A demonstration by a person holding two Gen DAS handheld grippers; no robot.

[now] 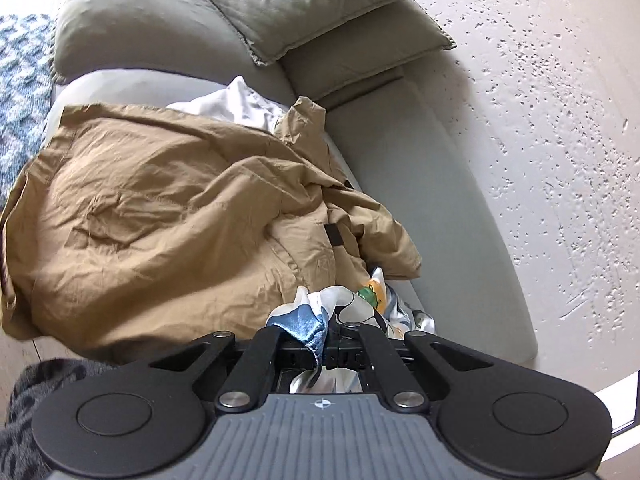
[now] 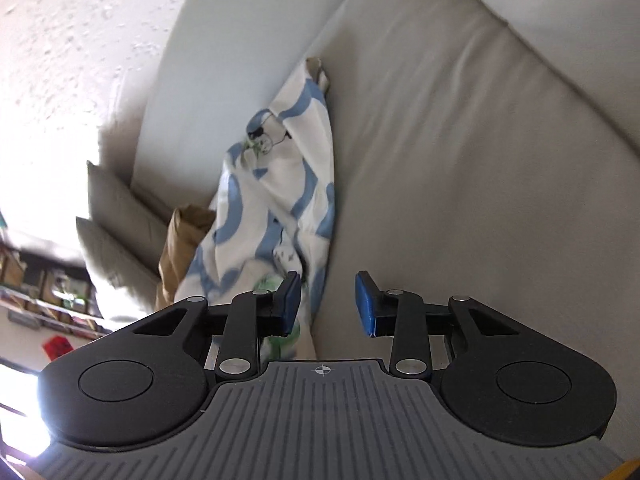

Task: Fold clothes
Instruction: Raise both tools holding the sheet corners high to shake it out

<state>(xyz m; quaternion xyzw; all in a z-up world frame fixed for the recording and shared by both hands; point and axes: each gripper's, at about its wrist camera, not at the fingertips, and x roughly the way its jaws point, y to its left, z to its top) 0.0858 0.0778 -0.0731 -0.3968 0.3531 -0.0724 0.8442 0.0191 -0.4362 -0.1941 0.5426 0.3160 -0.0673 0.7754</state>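
Note:
My left gripper (image 1: 326, 346) is shut on a white and blue patterned garment (image 1: 316, 316), which bunches up between its jaws. In the right wrist view the same patterned garment (image 2: 280, 184) hangs stretched along the grey sofa seat (image 2: 440, 160). My right gripper (image 2: 328, 304) is open and empty; its left blue pad (image 2: 291, 304) is right beside the cloth's lower edge. A crumpled tan garment (image 1: 160, 216) lies on the sofa ahead of the left gripper, with a white garment (image 1: 240, 104) behind it.
Olive green cushions (image 1: 248, 12) lean at the sofa's far end. A textured white wall (image 1: 540, 120) runs along the sofa's right side. A blue patterned rug (image 1: 20, 92) lies at far left. Shelves (image 2: 40, 288) stand at left in the right wrist view.

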